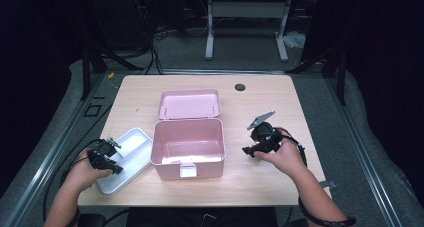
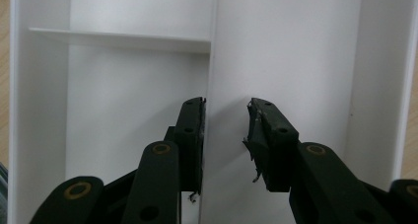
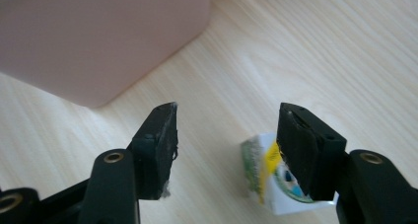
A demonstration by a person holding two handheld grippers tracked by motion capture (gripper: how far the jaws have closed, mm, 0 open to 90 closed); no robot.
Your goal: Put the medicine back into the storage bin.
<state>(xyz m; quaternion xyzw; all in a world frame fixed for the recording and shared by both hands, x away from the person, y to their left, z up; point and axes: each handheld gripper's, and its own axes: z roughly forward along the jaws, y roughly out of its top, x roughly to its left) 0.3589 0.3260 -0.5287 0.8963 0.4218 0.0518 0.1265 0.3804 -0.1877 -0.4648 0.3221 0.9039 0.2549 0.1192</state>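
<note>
Over table (image 1: pixel 260 187), raised right tongs (image 1: pixel 256 139)

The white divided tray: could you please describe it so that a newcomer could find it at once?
On the light wooden table, look left of the open pink plastic box. The shallow white divided tray lies there at the front-left edge, its thin partitions setting it apart from the box.

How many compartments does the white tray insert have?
3 visible in the left gripper view: a long one at right, and two at left split by a cross wall, far and near. More may be hidden.
</note>
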